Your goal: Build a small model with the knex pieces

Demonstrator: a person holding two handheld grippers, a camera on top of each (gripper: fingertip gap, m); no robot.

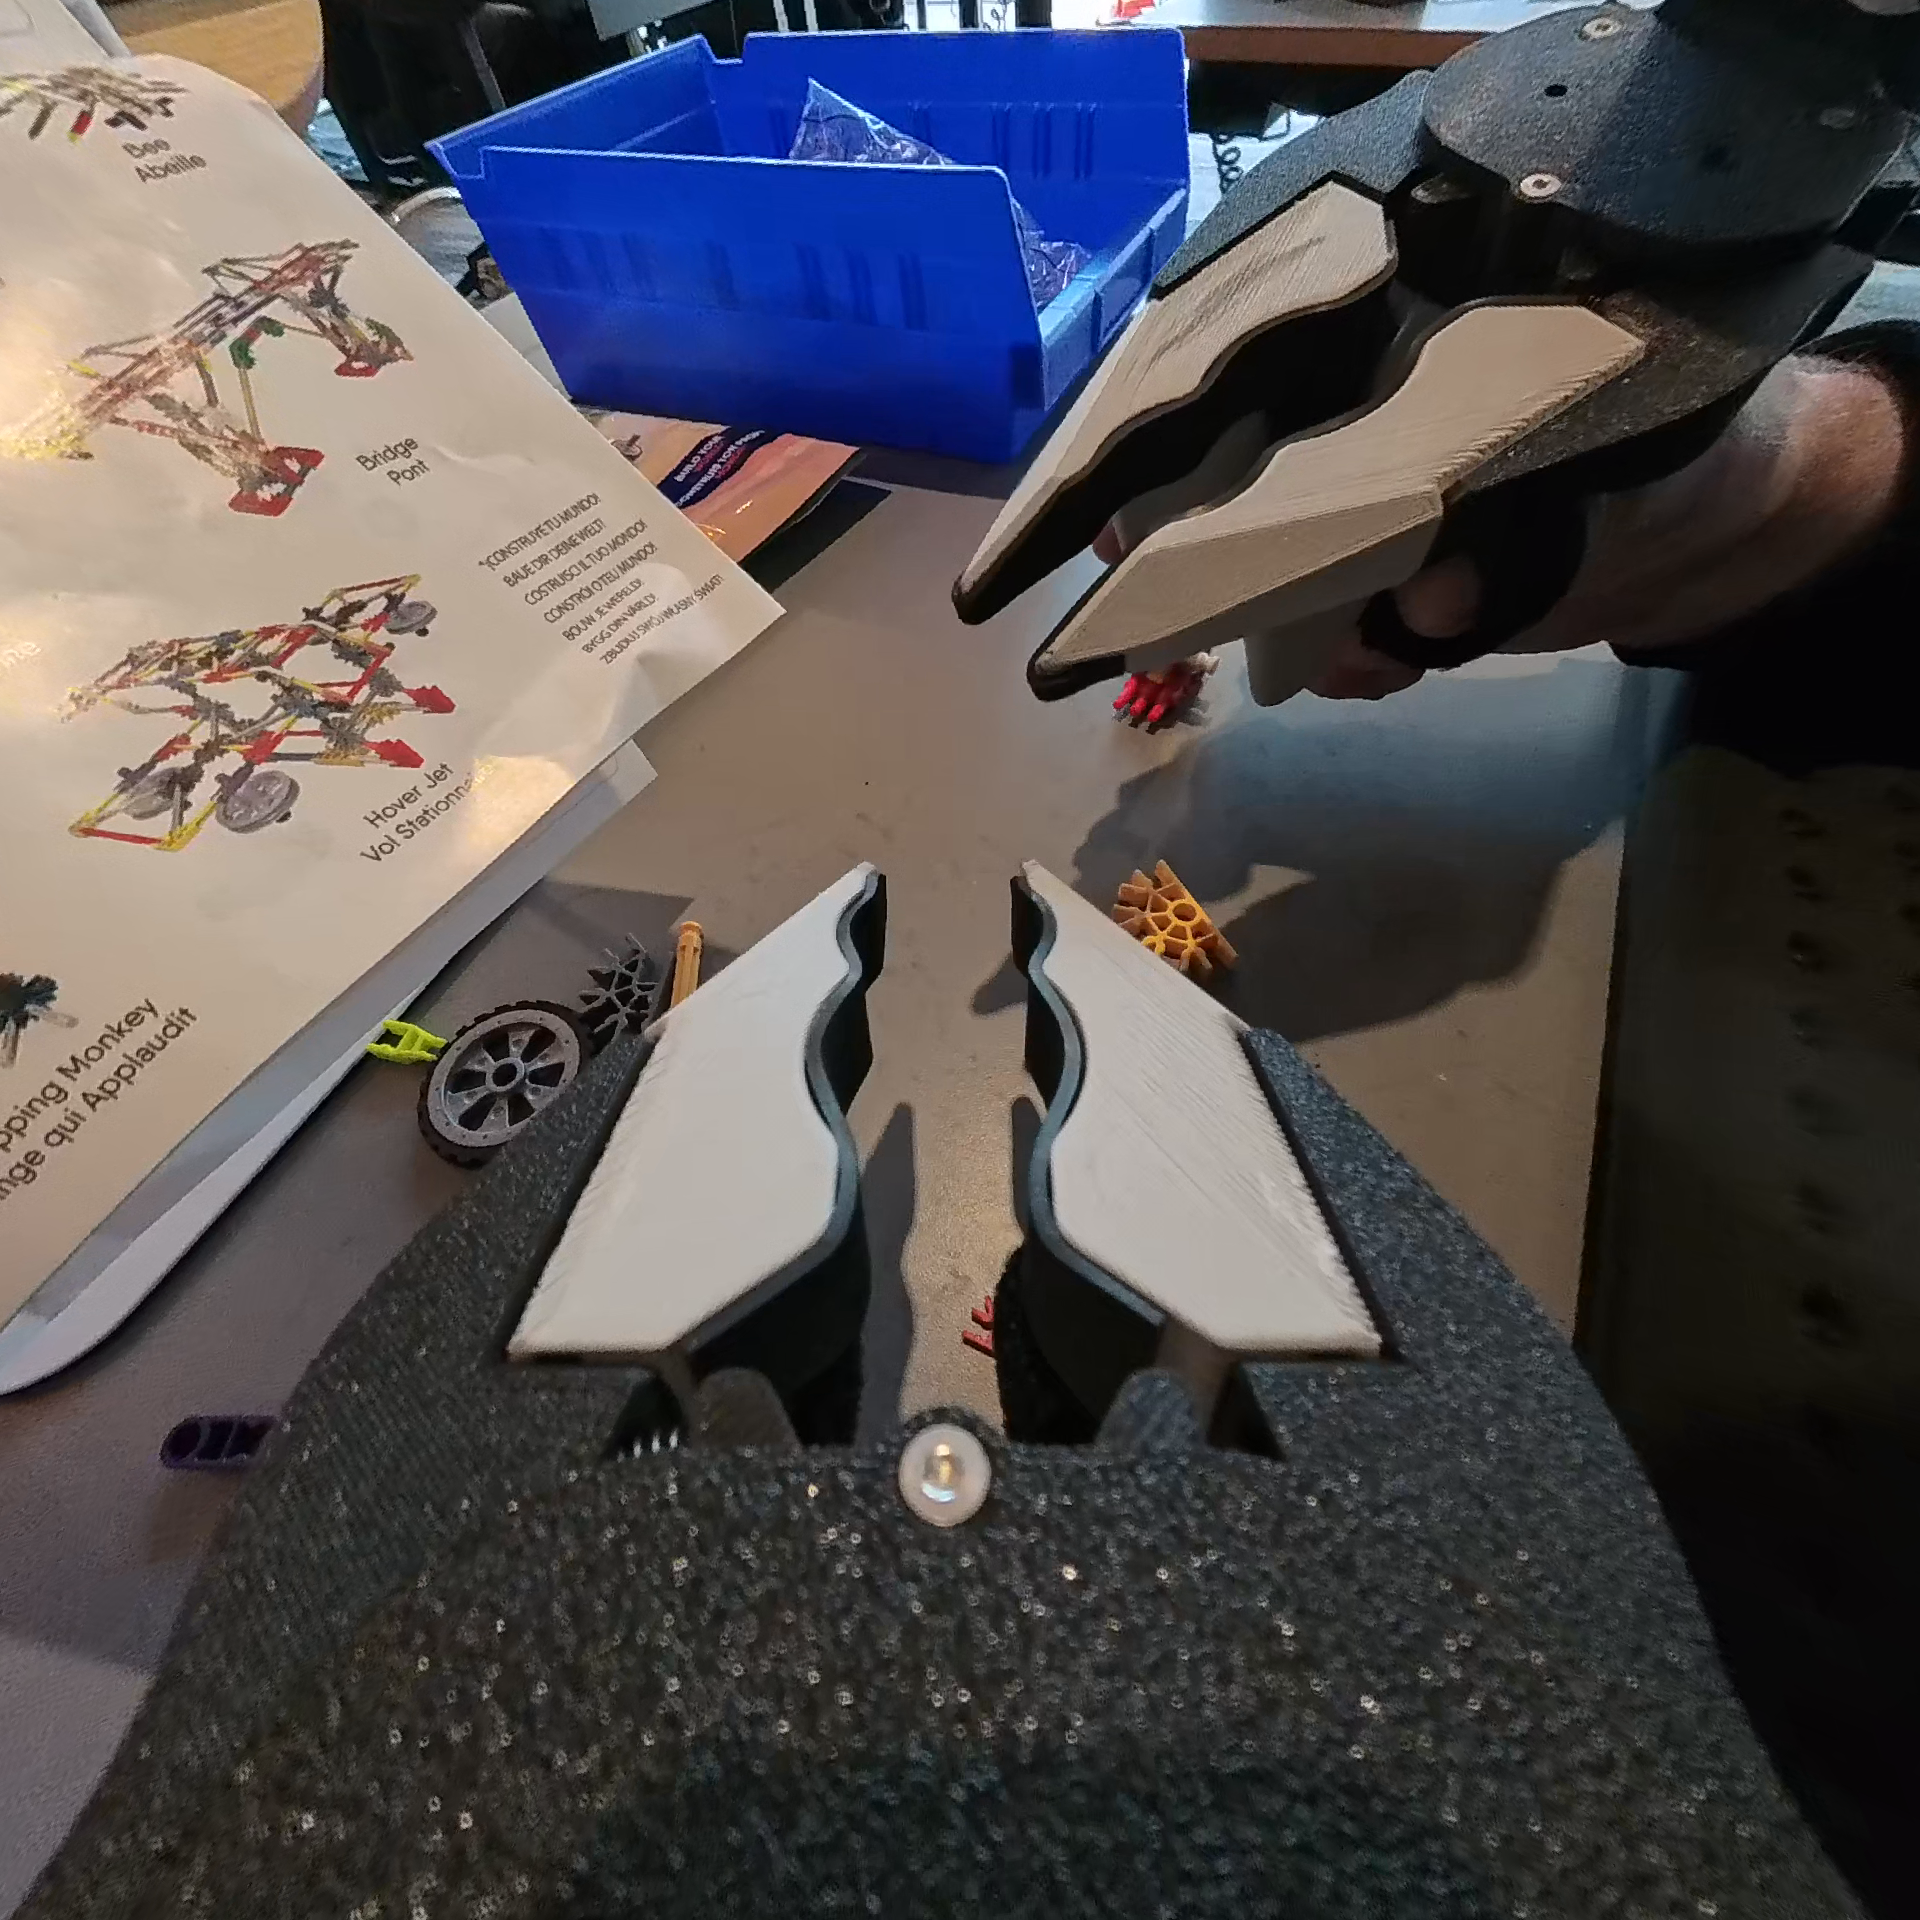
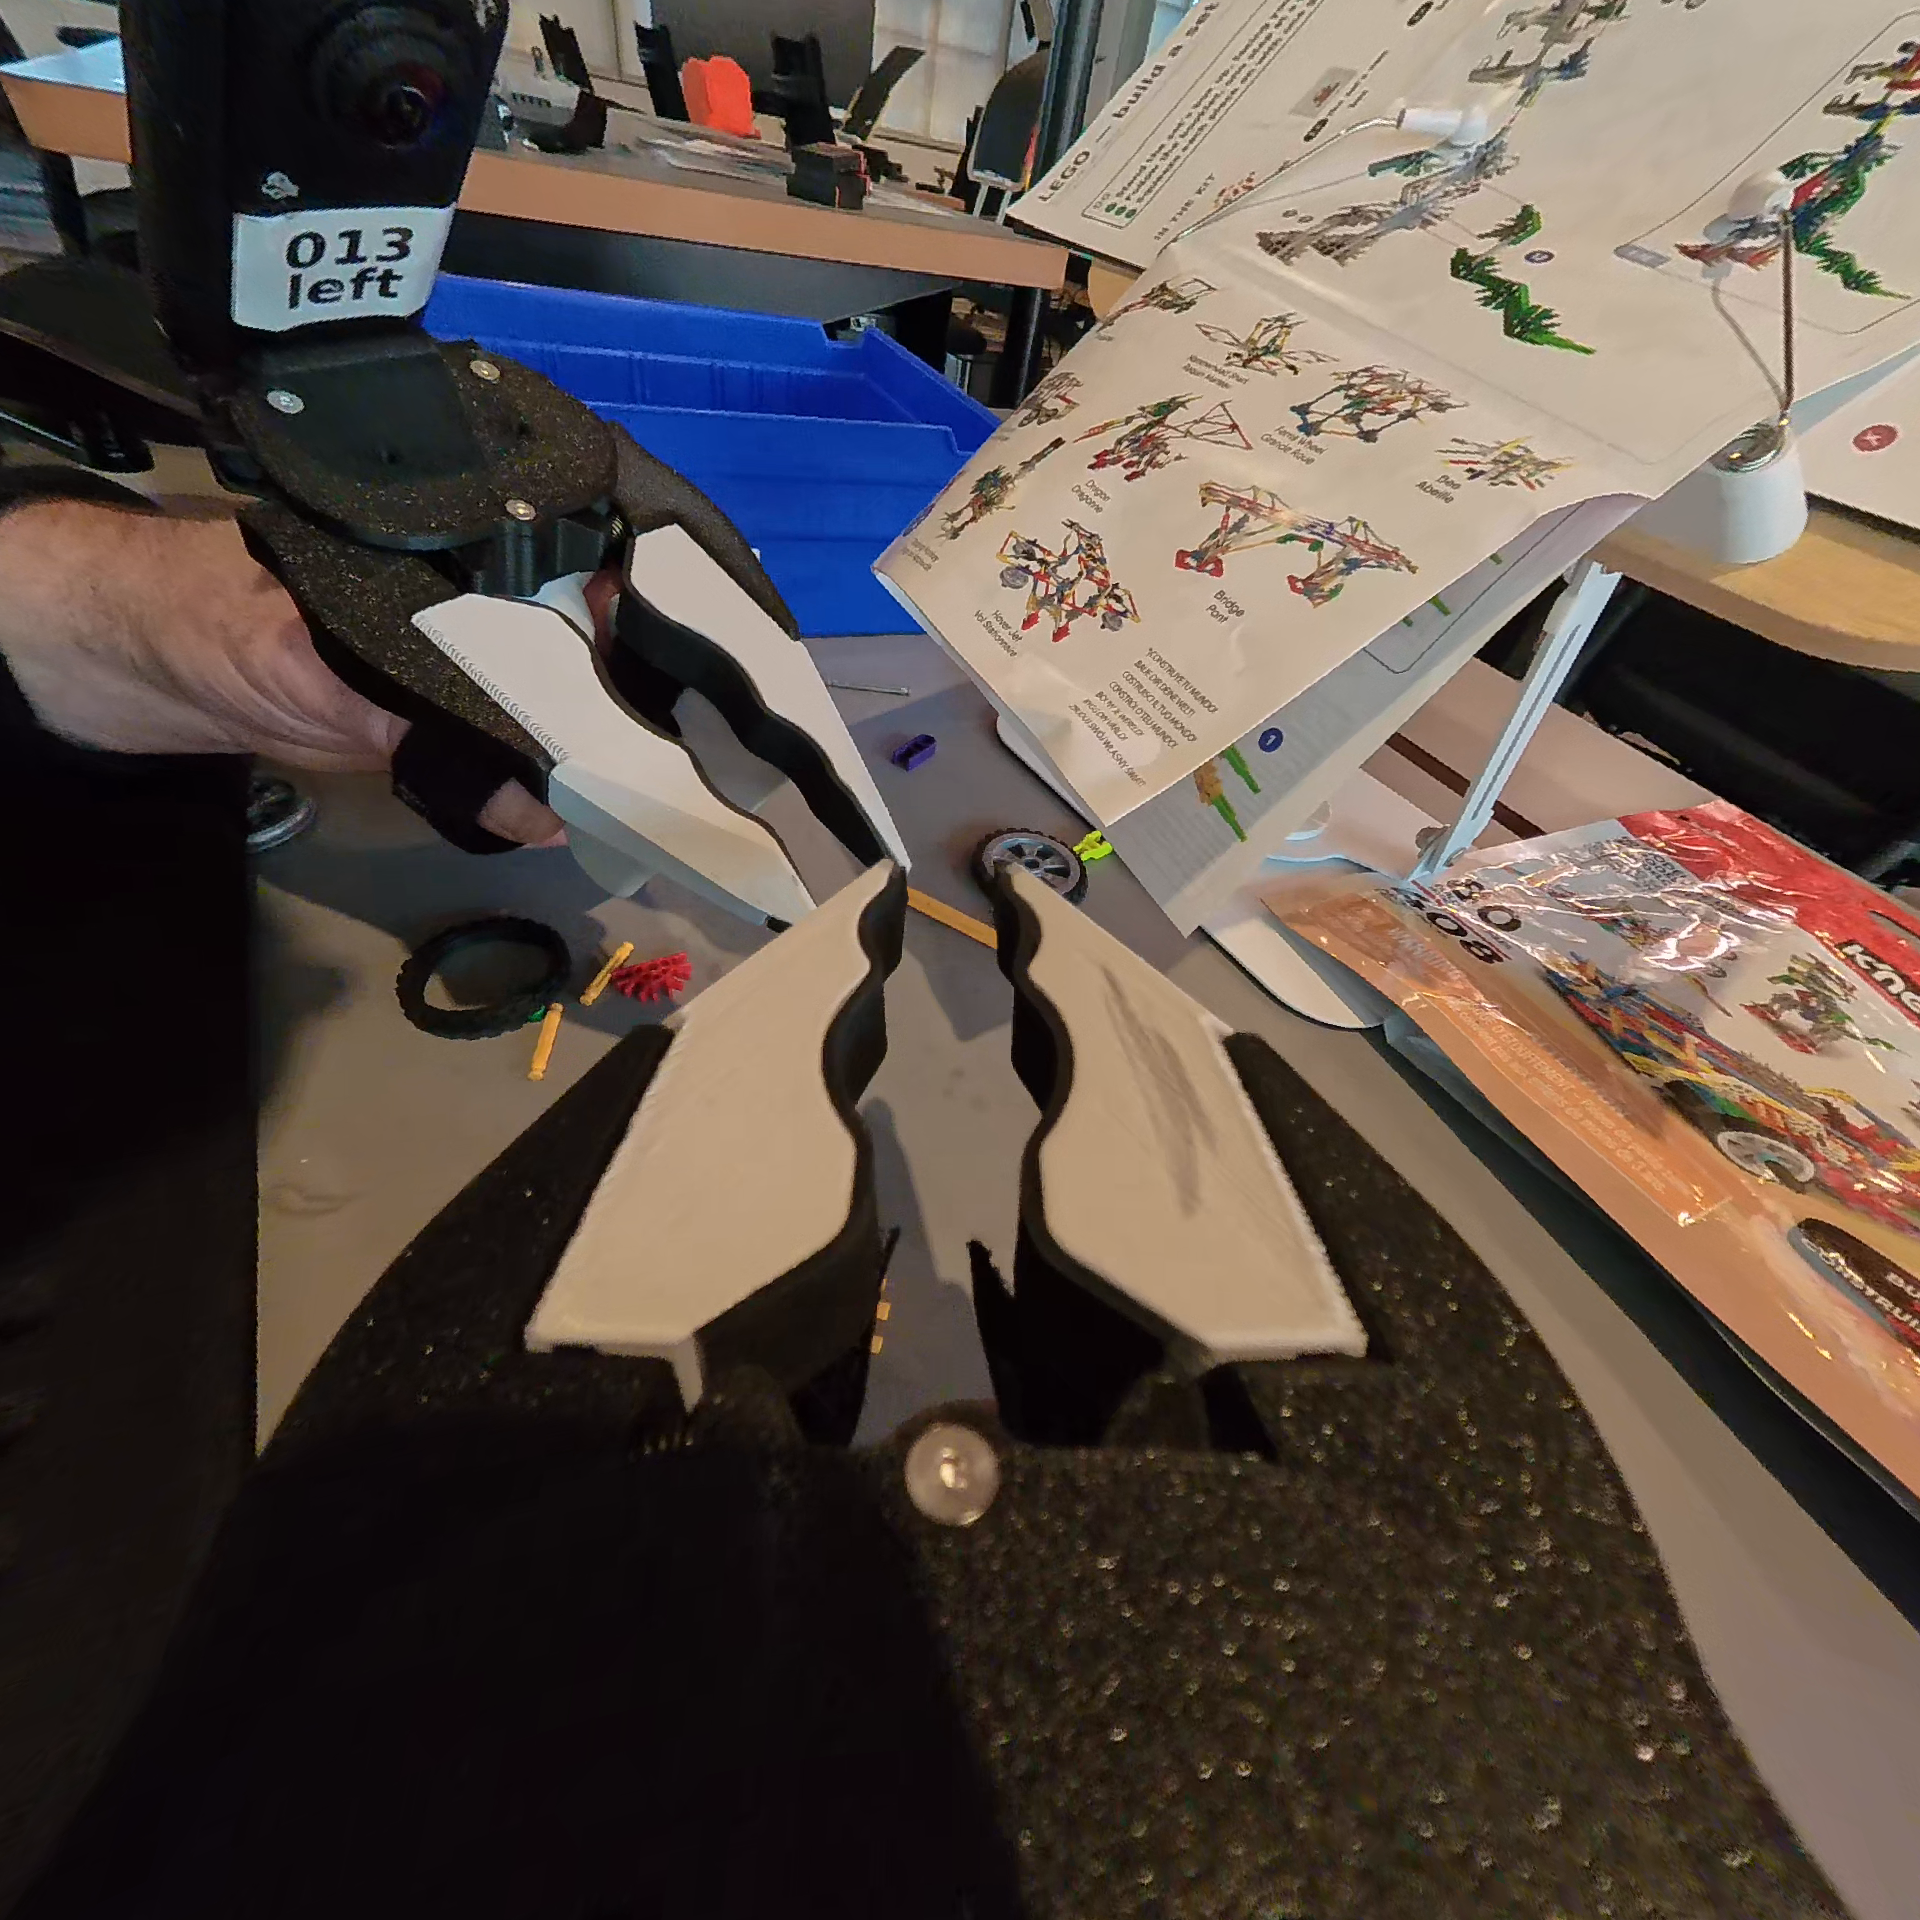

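Observation:
My left gripper (image 1: 951, 894) is open and empty, low over the grey table, and it also shows in the right wrist view (image 2: 842, 891). An orange connector (image 1: 1174, 920) lies just right of its right fingertip. A grey wheel (image 1: 504, 1075), a black connector (image 1: 623, 987) and a yellow rod (image 1: 686, 961) lie to its left. My right gripper (image 2: 948, 881) is open and empty, with its tips close to the left gripper's tips. In the left wrist view it (image 1: 1003, 644) hovers above a red connector (image 1: 1158, 691). The wheel (image 2: 1029, 862) sits just beyond its right fingertip.
A blue bin (image 1: 831, 312) holding a plastic bag stands at the back. An instruction sheet (image 2: 1247, 520) leans on a white stand. A printed packaging bag (image 2: 1662, 1039) lies at the right. A black tyre (image 2: 483, 971), a red connector (image 2: 649, 977) and a purple piece (image 2: 912, 750) lie scattered. My right fingertips sit around 4 cm from my left ones. From the left gripper's tips to the yellow rod (image 1: 686, 961) is close to 10 cm.

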